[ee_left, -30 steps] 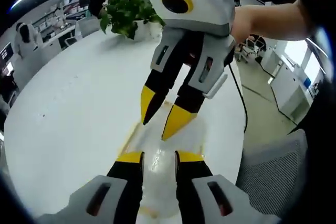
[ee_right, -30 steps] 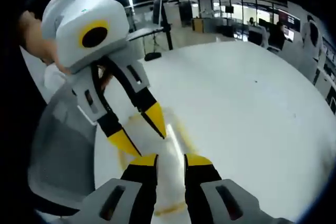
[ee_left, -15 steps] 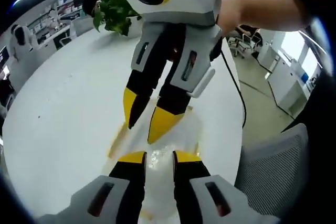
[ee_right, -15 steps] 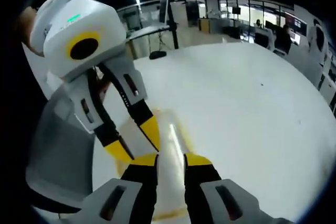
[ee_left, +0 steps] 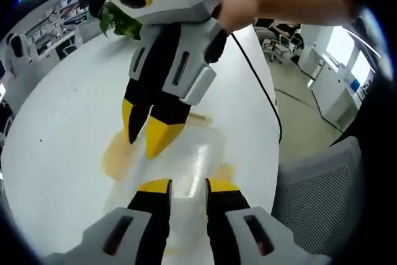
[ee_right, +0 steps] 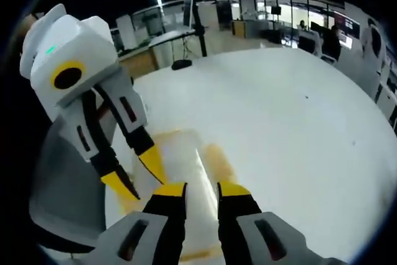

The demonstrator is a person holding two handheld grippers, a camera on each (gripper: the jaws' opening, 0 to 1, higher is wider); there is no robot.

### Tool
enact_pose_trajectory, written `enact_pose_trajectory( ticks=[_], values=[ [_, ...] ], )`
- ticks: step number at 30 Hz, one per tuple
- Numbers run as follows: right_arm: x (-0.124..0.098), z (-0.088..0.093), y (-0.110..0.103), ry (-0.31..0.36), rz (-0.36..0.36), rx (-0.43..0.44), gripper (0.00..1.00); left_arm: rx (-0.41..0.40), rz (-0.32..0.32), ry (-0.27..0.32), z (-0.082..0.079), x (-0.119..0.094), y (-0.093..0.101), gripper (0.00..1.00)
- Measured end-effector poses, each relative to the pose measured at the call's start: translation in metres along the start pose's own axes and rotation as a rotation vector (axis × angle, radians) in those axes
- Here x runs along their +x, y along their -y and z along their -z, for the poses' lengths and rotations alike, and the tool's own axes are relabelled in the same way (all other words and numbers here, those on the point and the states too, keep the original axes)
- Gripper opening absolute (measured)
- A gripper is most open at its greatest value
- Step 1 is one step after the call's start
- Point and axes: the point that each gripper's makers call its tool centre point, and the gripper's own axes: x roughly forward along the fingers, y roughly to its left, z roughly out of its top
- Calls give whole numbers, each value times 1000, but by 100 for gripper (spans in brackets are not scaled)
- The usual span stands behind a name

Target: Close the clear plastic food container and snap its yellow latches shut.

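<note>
The white table (ee_left: 68, 122) is the landmark, round and broad. At its near edge, beside a grey mesh chair (ee_left: 313, 200), lies the clear food container (ee_left: 186, 159); a potted plant (ee_left: 118, 22) stands at the table's far side.

The container is long and low. In the left gripper view its long axis runs away from that gripper's jaws, so the box lies straight ahead and just beneath them. Yellow latches (ee_left: 118, 156) show at its sides; whether any is snapped down cannot be told.

Left gripper (ee_left: 188, 185): jaws a narrow gap apart, tips over or on the near end of the lid. Nothing seen clamped; contact cannot be confirmed.

Right gripper (ee_right: 195, 190): jaws likewise a narrow gap apart, straddling a bright ridge of the lid (ee_right: 201, 166), holding nothing that shows. In the left gripper view it comes in from above, tips pointing down at the far left part of the container, just beside the latch there.

Judgement: both grippers are equally near; the right sits better for that left latch.
</note>
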Motion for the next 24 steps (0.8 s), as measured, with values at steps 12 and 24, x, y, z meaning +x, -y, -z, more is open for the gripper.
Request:
enact_pose_trajectory(
  ticks=[12,24],
  values=[
    [0,-5,6,8,-12,32,24,167,-81,-36,8,4,13,43],
    [17,4,4,-82,-112,43,30,220,-121,-39,5,6,6,41]
  ],
)
